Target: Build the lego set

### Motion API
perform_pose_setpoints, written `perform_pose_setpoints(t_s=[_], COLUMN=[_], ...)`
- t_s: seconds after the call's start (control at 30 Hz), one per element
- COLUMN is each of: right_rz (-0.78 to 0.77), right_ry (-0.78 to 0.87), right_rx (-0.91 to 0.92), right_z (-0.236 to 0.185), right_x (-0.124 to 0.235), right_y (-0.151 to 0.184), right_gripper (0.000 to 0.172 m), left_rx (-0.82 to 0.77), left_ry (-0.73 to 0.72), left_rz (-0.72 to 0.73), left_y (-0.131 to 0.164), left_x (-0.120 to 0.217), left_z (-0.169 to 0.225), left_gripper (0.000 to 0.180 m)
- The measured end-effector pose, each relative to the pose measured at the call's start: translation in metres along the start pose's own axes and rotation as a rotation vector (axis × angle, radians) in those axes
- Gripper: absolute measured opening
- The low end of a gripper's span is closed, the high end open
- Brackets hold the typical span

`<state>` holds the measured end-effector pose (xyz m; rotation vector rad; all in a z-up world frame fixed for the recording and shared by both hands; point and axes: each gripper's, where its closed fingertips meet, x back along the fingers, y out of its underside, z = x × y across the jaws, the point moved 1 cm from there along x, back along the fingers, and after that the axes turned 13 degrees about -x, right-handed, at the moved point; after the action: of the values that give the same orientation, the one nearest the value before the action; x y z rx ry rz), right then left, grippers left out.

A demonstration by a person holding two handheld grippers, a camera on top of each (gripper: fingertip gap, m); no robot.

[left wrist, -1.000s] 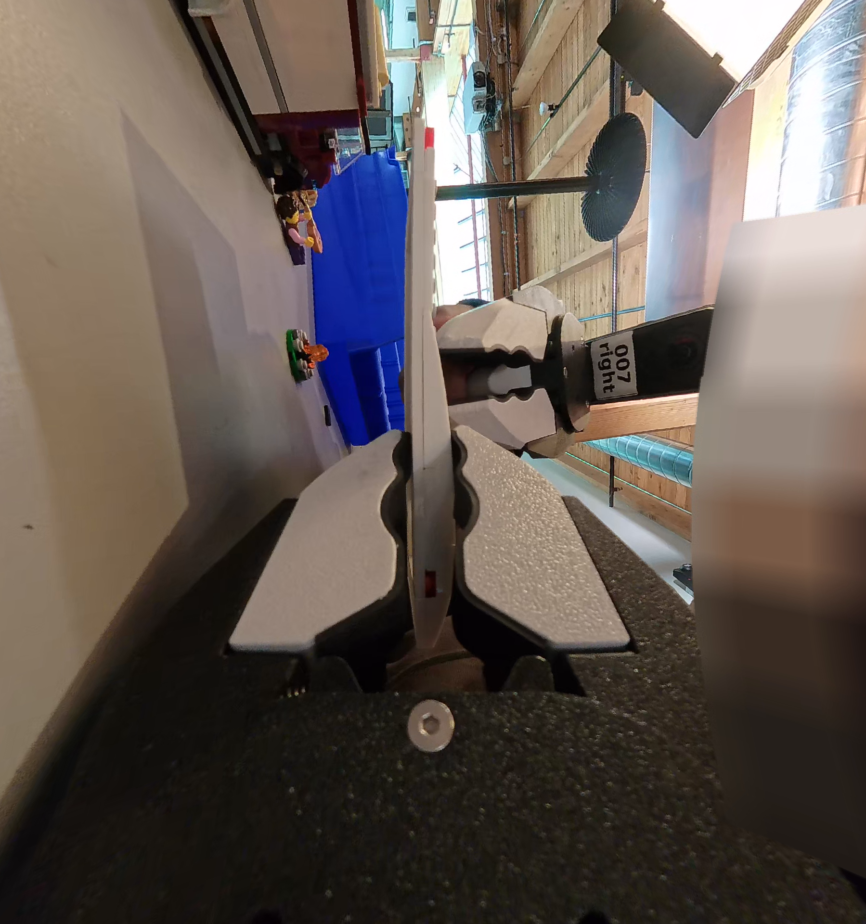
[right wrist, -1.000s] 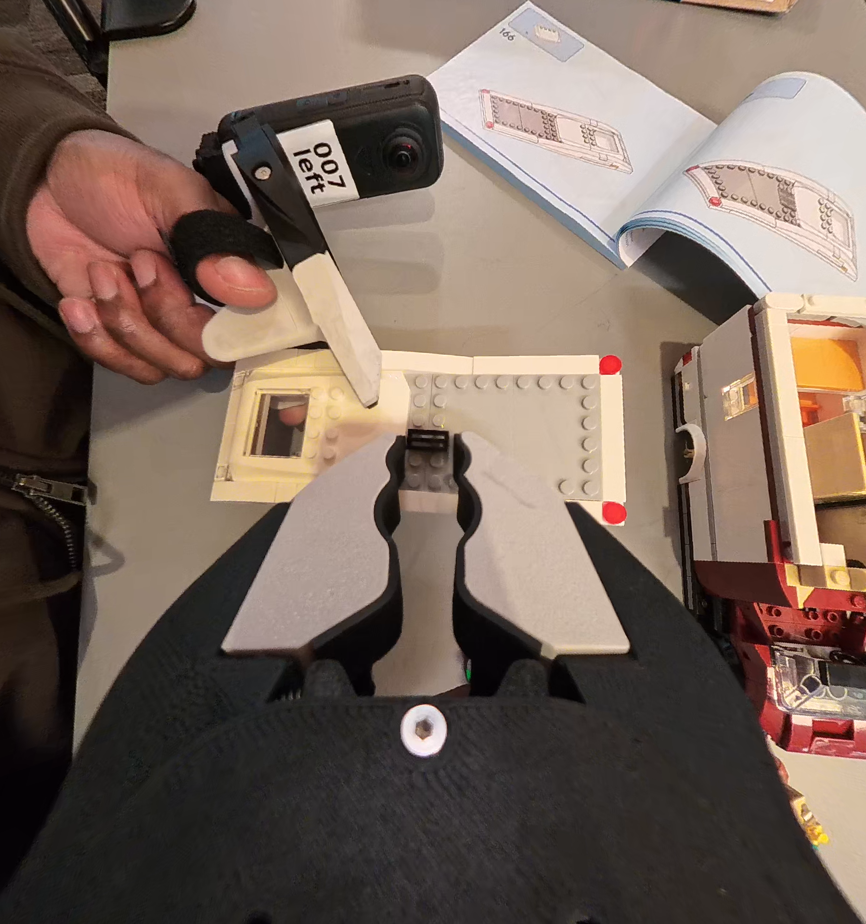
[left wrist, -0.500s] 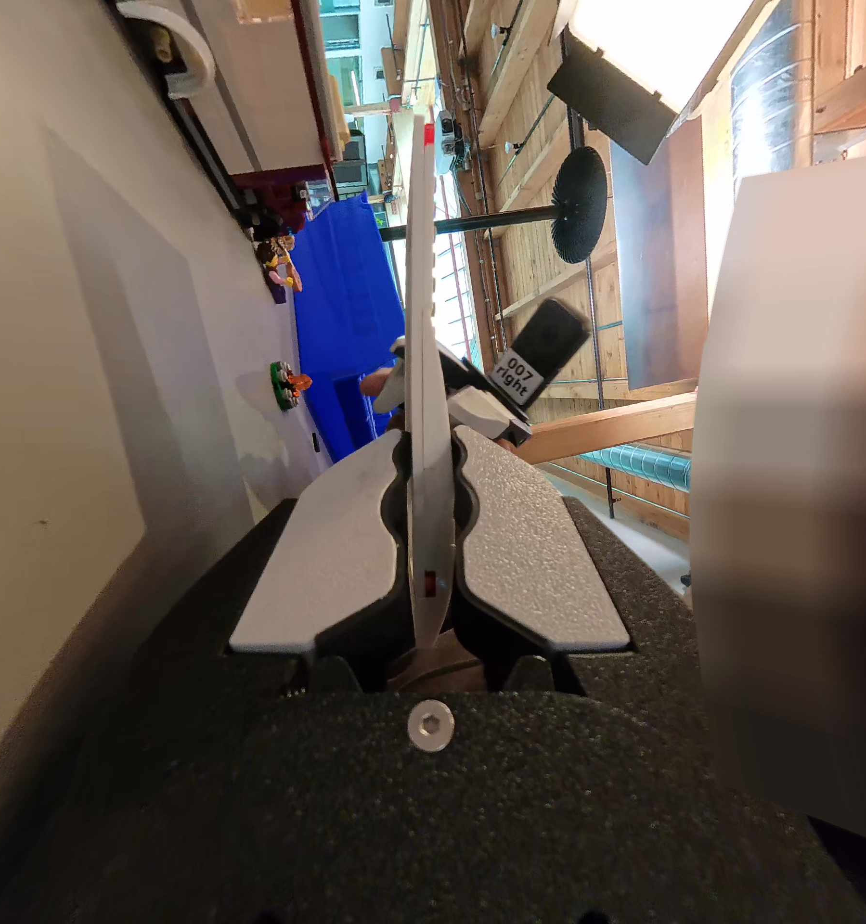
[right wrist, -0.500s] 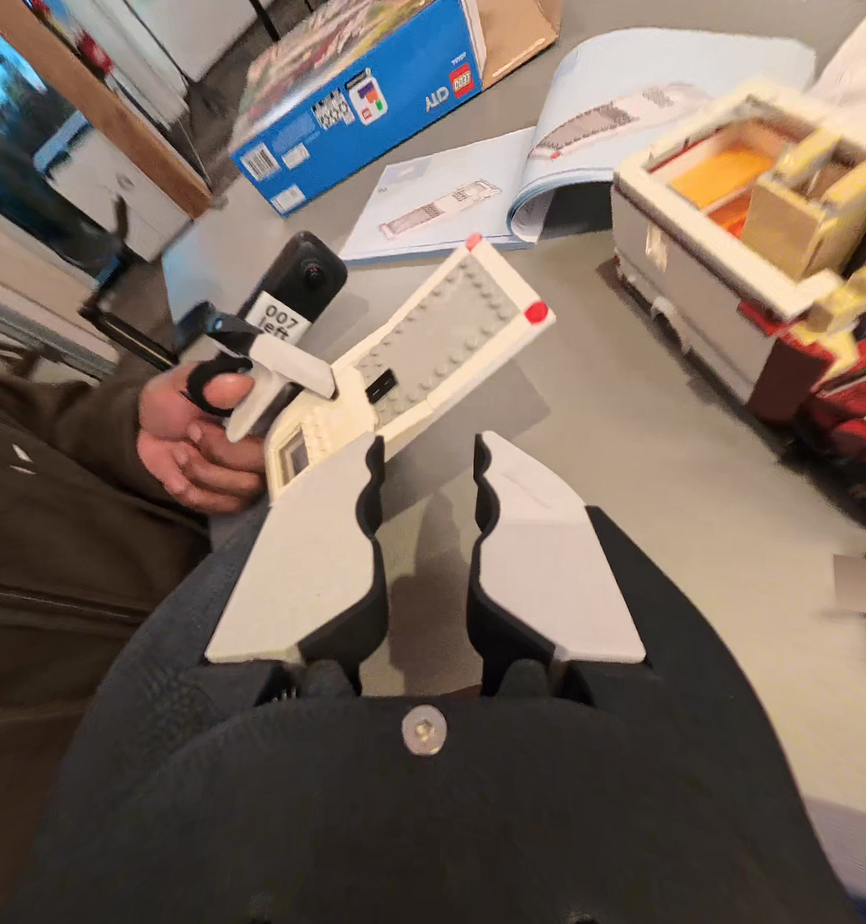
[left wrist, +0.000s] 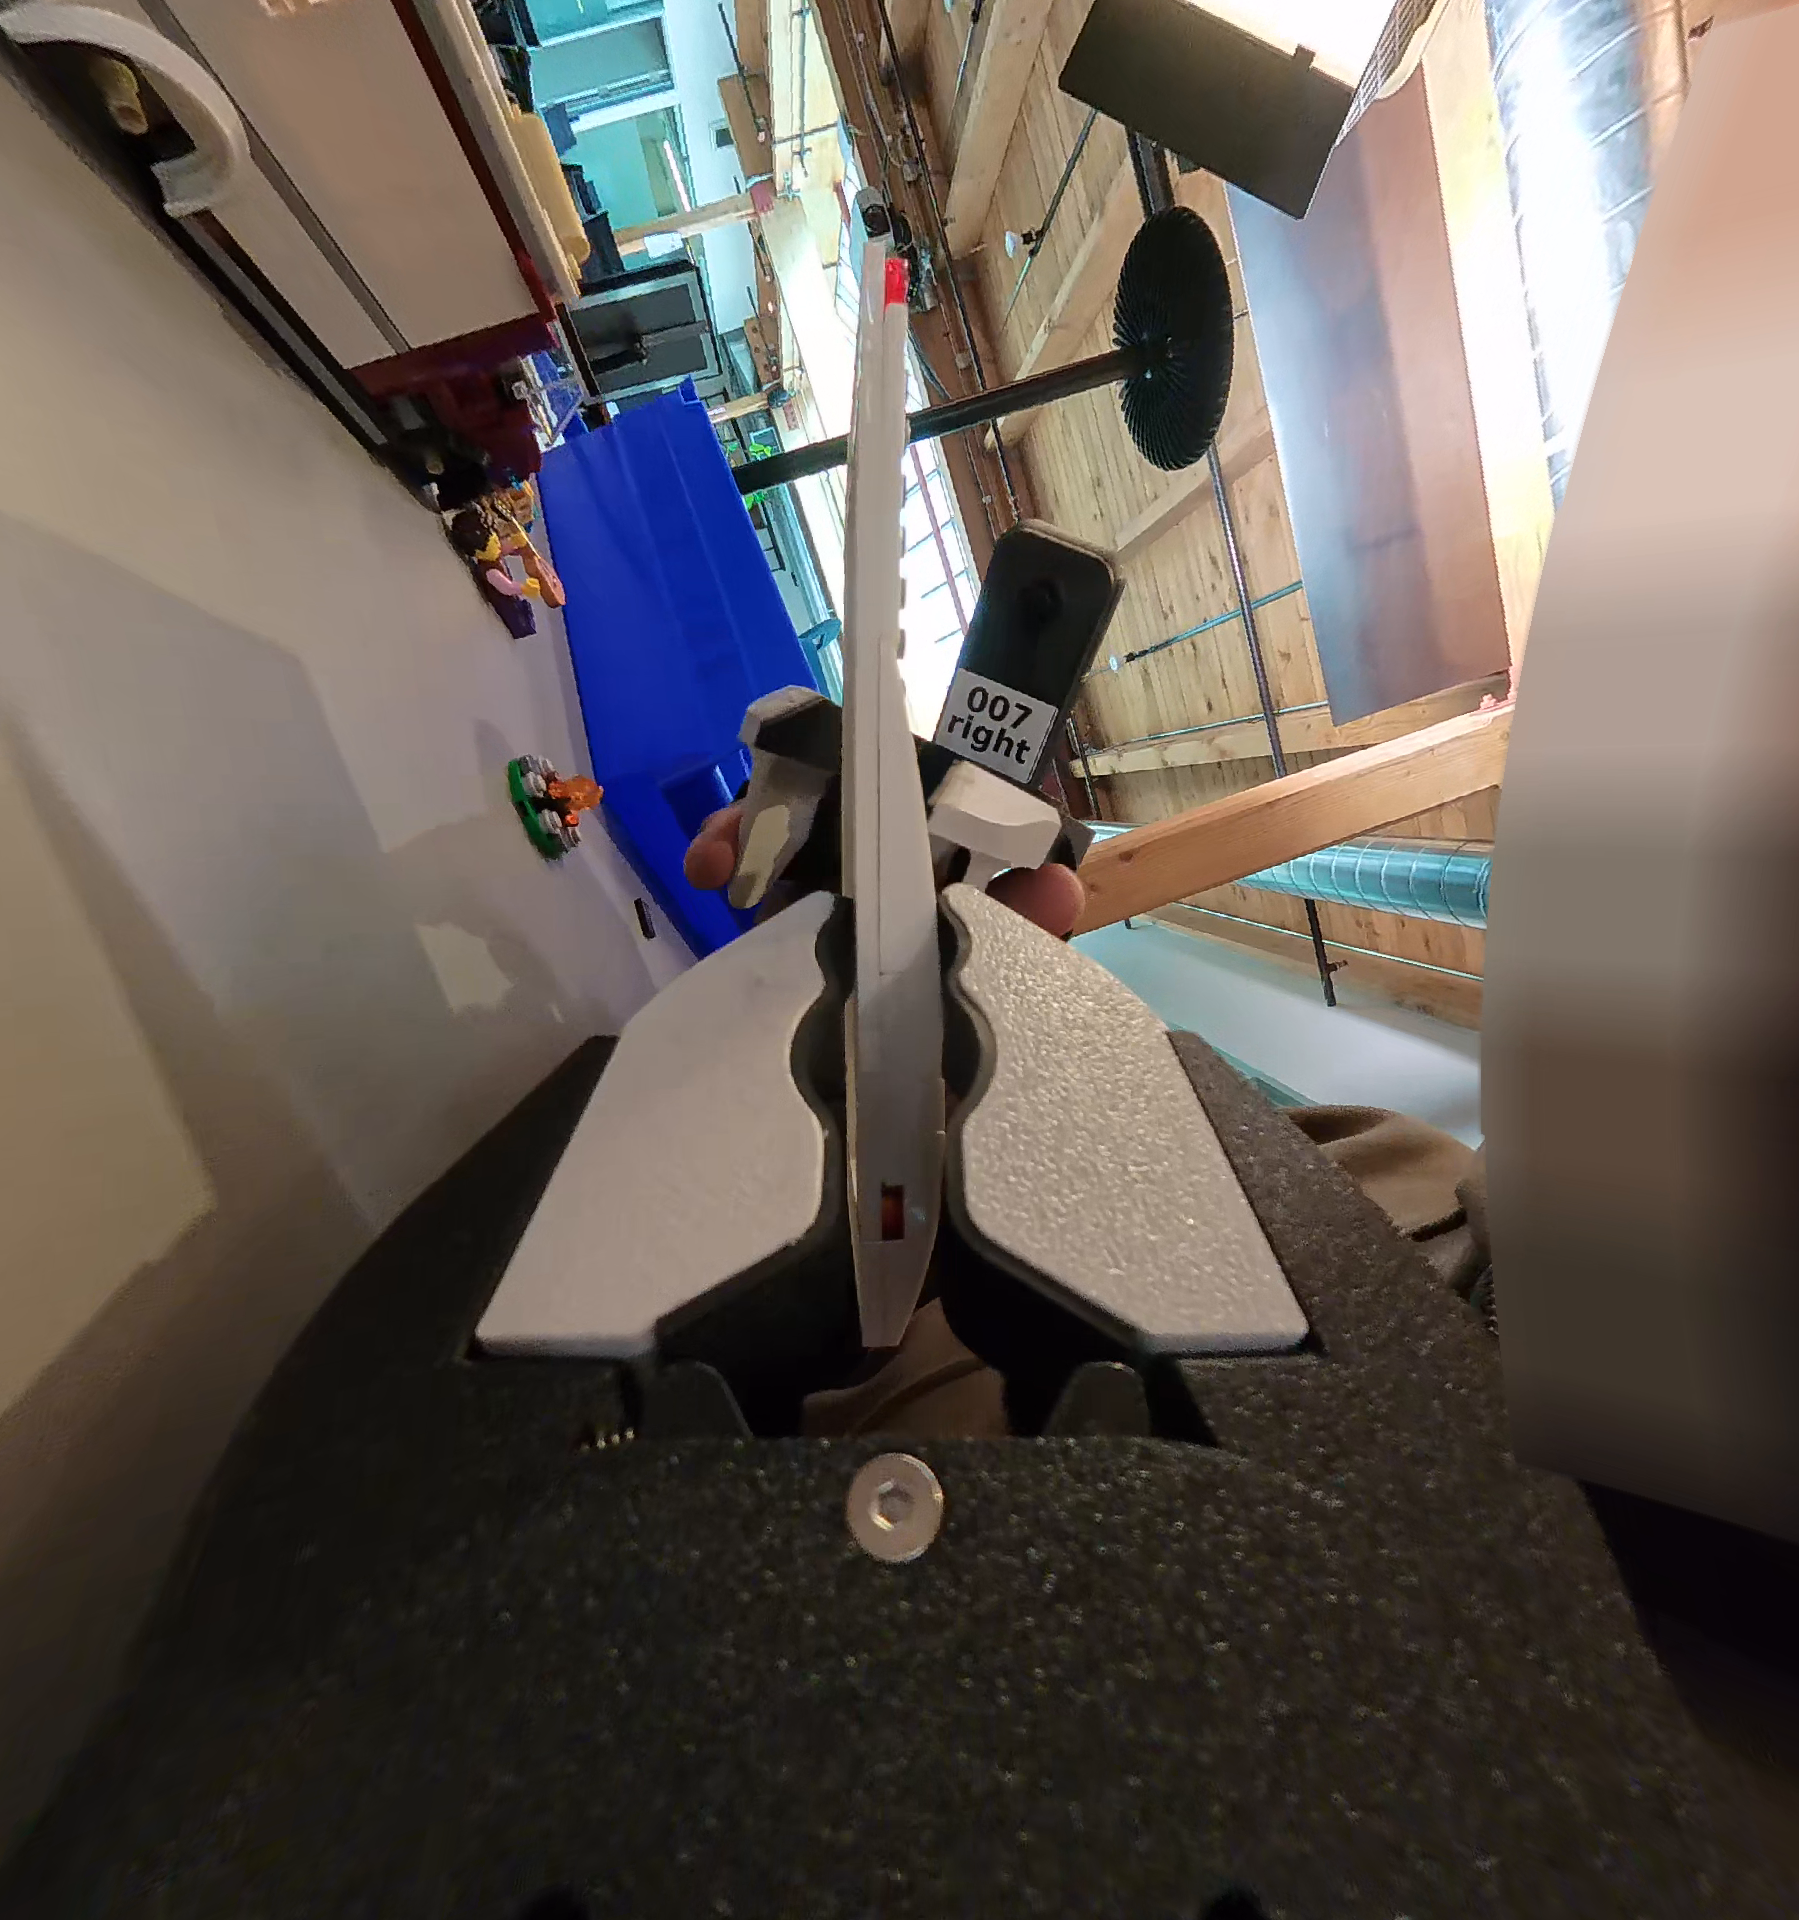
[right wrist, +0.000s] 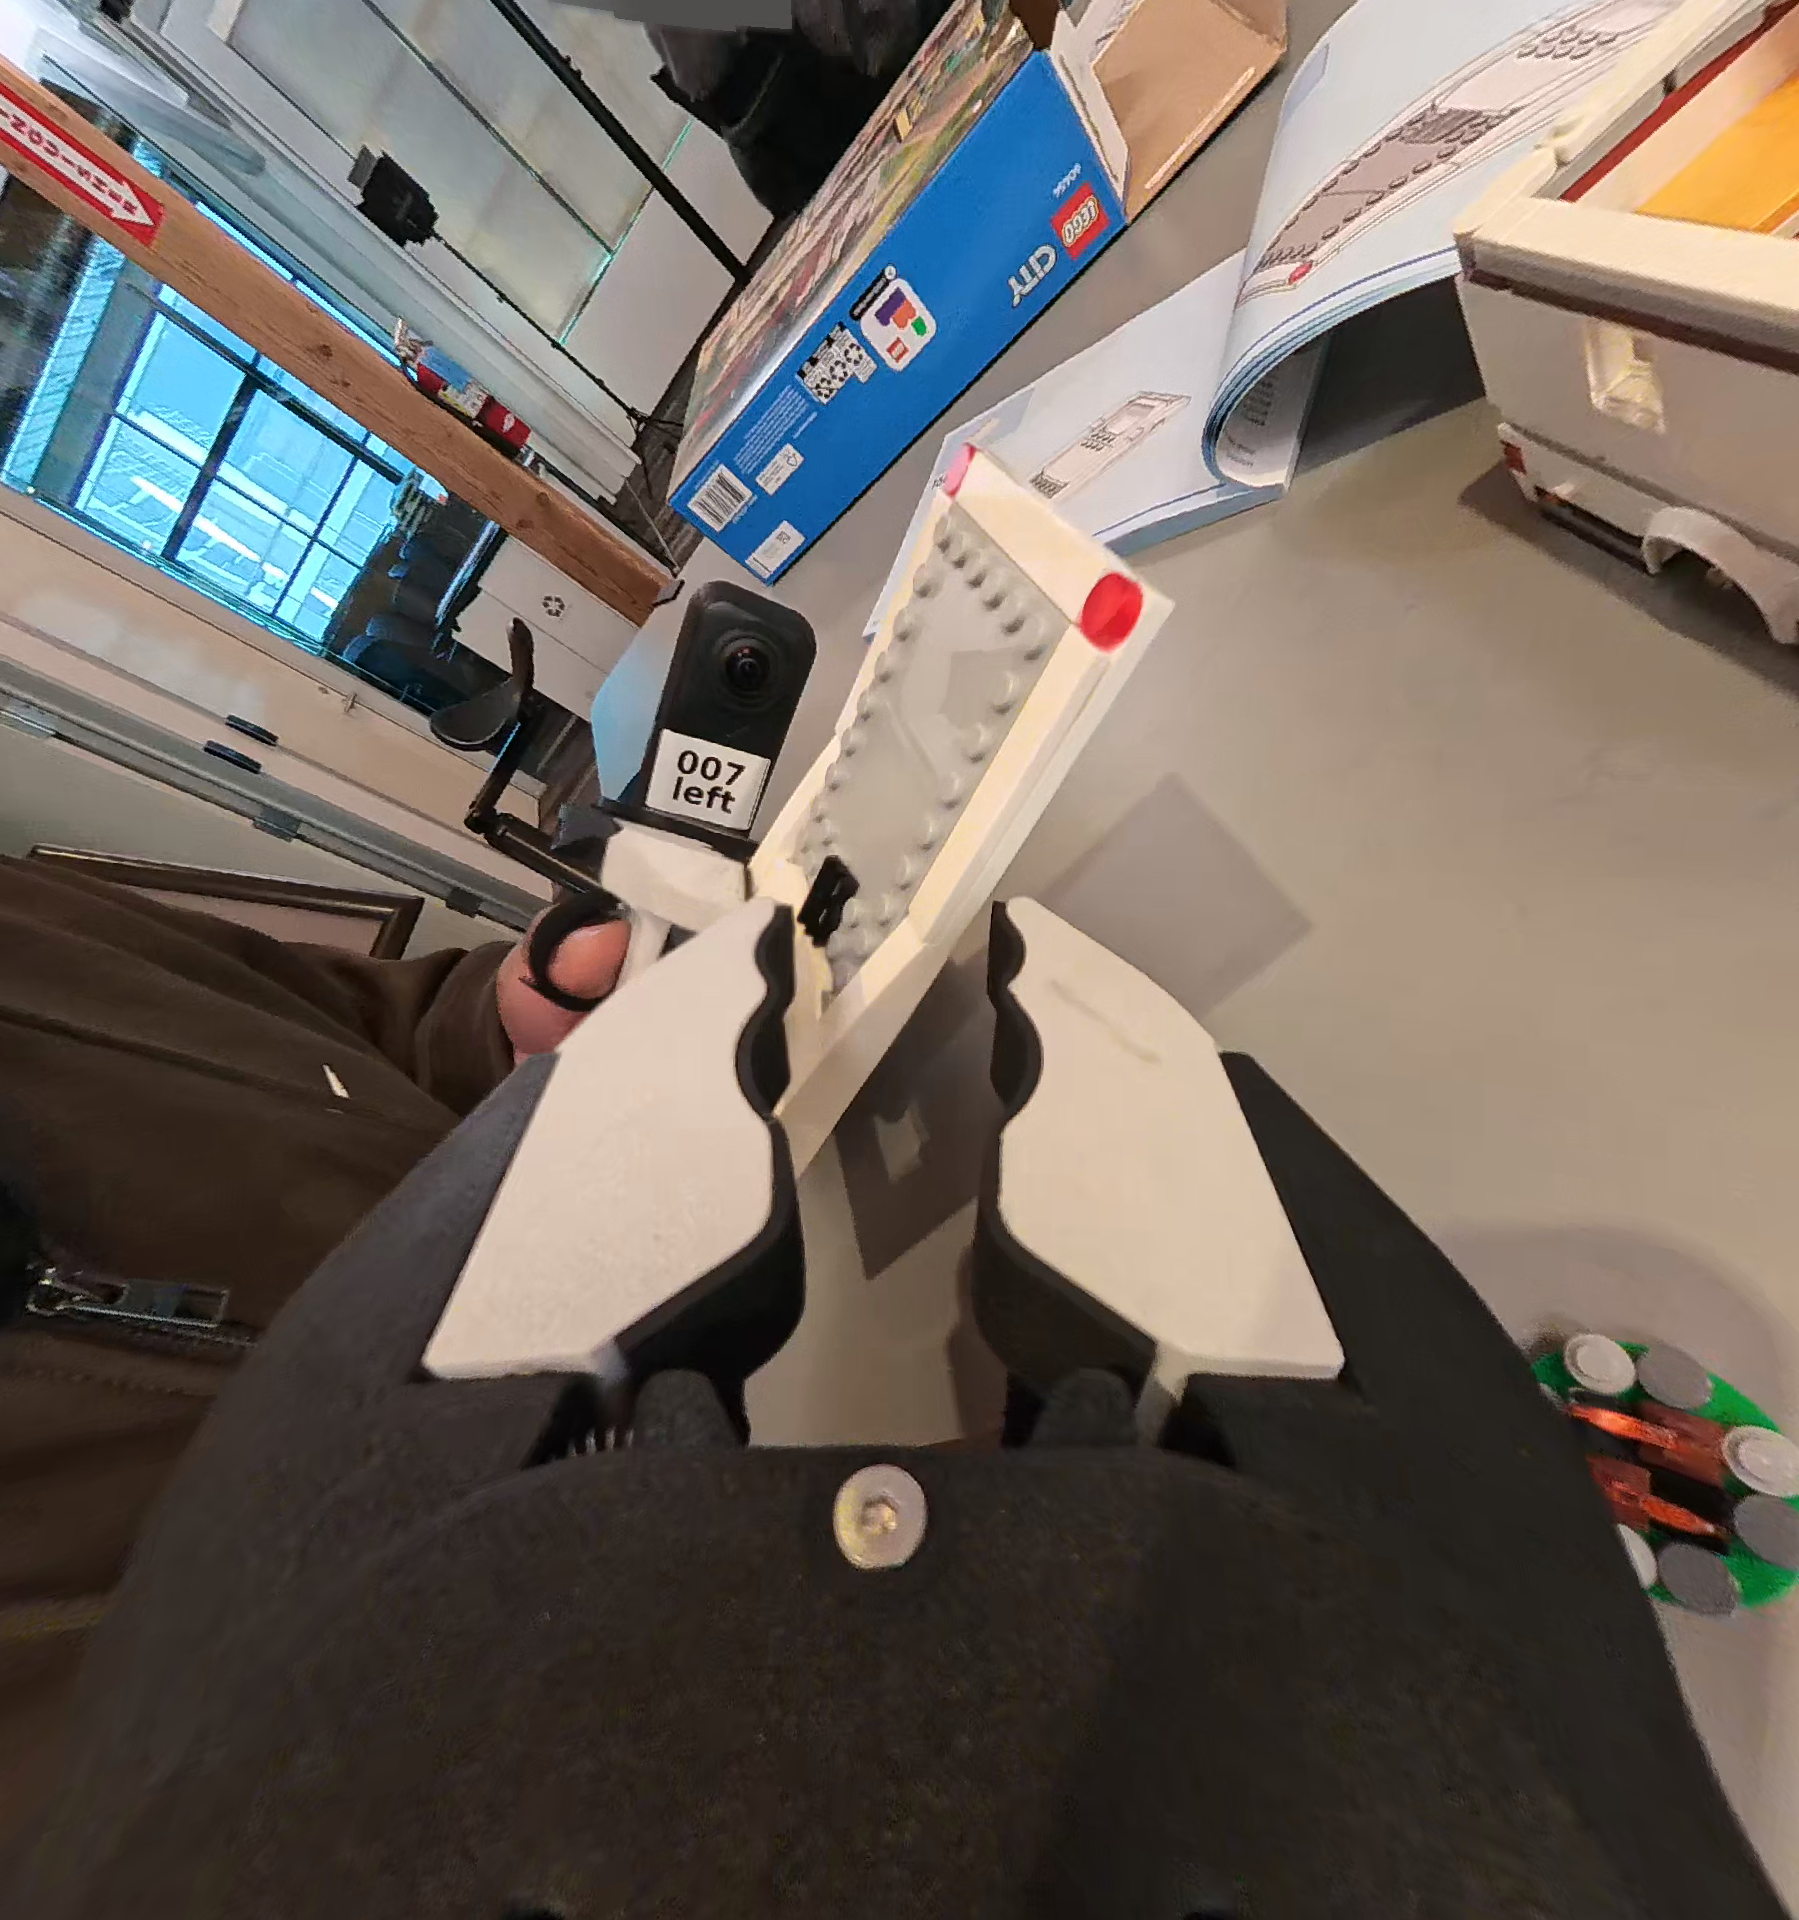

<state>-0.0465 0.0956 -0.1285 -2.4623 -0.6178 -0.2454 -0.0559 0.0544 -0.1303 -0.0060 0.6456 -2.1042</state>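
Note:
My left gripper [left wrist: 890, 925] is shut on a flat white and grey studded panel [left wrist: 879, 727], seen edge-on between its pads. In the right wrist view the panel [right wrist: 957, 707] is tilted up off the grey table [right wrist: 1446, 883], with red round studs [right wrist: 1111, 608] at its far corners and a small black piece [right wrist: 829, 899] on its studs. The left gripper [right wrist: 687, 873] grips its near end there. My right gripper [right wrist: 890, 920] is open. Its fingers straddle the panel's lower edge without pressing on it. It also shows in the left wrist view [left wrist: 879, 831], one finger on each side of the panel.
A white and red brick vehicle [right wrist: 1653, 312], an open instruction booklet [right wrist: 1290, 312] and a blue box [right wrist: 905, 301] lie beyond. A green round plate with an orange flame [right wrist: 1705, 1475] sits at the right. A blue bin [left wrist: 666, 623] and a minifigure [left wrist: 505, 566] stand farther off. My left and right fingertips are right by each other.
My right gripper opened, let go of the small piece it pressed onto the panel, and drew back. My left gripper lifted and tilted the panel off the table, keeping its grip.

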Motion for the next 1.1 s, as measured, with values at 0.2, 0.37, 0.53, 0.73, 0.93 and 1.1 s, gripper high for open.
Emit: perform_pose_setpoints(t_s=[0.2,0.37,0.53,0.73,0.93,1.1], right_rz=[-0.005,0.000,0.000,0.011,0.019,0.019], right_ry=[-0.016,-0.056,-0.087,-0.123,-0.125,-0.157], right_rx=[-0.008,0.006,0.013,0.012,0.013,0.027], right_z=[0.000,-0.005,-0.010,-0.014,-0.015,-0.019], right_x=[-0.004,-0.002,0.000,0.002,0.002,0.003], right_y=[0.002,0.002,0.003,0.006,0.008,0.008], right_gripper=[0.031,0.026,0.025,0.023,0.022,0.020], left_rx=[0.001,-0.036,-0.132,-0.263,-0.348,-0.349], left_ry=[0.007,0.023,0.008,-0.029,-0.066,-0.042], left_rz=[-0.009,-0.034,-0.079,-0.116,-0.145,-0.151], left_y=[0.001,0.004,0.006,0.008,0.011,0.012], left_x=[-0.001,-0.002,-0.003,-0.002,-0.003,-0.002], left_z=[0.001,0.005,0.009,0.012,0.012,0.015], left_gripper=[0.014,0.014,0.014,0.014,0.014,0.014])
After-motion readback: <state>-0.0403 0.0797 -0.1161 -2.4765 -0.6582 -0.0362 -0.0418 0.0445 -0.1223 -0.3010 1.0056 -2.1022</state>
